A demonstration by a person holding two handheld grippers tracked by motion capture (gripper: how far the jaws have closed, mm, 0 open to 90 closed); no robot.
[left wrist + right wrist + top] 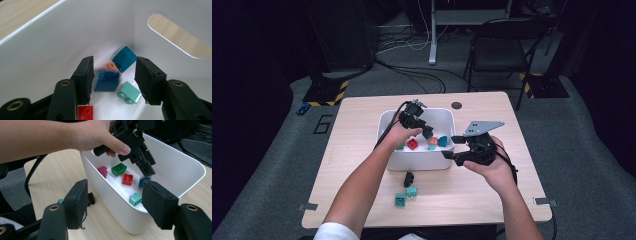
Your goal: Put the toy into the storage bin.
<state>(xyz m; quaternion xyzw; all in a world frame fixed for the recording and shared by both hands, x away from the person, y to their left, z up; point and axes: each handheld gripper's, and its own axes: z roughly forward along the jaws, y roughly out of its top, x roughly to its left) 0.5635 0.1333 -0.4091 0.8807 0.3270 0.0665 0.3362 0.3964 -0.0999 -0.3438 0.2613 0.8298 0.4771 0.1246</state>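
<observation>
In the high view, the left gripper reaches into the white plastic bin at centre; two teal studded bricks and a small black piece lie below it on the pale wooden table.

In the left gripper view, its jaws stand apart with nothing between the pads, above a dark blue sloped brick, lower centre, beside a glossy mint brick.

In the right gripper view, the right gripper is also apart and empty, just outside the smooth bin wall.

Left gripper angled down, jaws parted, nothing clamped. Right gripper held level, jaws wide apart.
</observation>
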